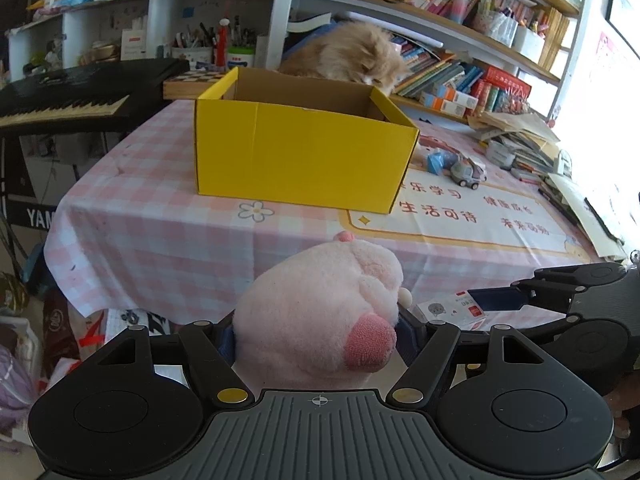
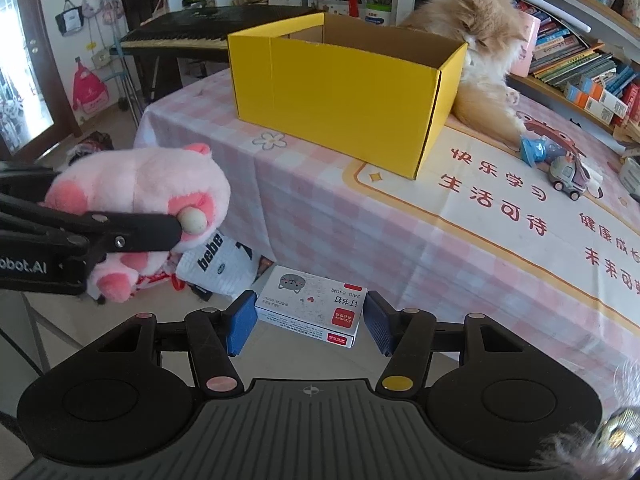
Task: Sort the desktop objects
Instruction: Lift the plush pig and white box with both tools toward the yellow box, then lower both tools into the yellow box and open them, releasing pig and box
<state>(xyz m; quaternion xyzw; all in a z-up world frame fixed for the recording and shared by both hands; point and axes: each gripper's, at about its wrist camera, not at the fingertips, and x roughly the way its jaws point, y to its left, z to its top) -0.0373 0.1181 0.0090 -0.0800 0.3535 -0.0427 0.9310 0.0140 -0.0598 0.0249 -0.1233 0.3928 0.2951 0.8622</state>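
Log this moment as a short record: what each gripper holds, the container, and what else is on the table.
left gripper: jaws shut on soft pink plush toy
right gripper: jaws shut on small white cardboard staple box
container: open yellow cardboard box, on pink checked tablecloth
beside box: fluffy orange cat
loose items: grey toy car, blue plastic toy

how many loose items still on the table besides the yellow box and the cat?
2 that can be told apart: a blue toy and a small toy car, side by side right of the yellow box. The box's inside is hidden, and the paper stacks at the table's far right edge may hide more.
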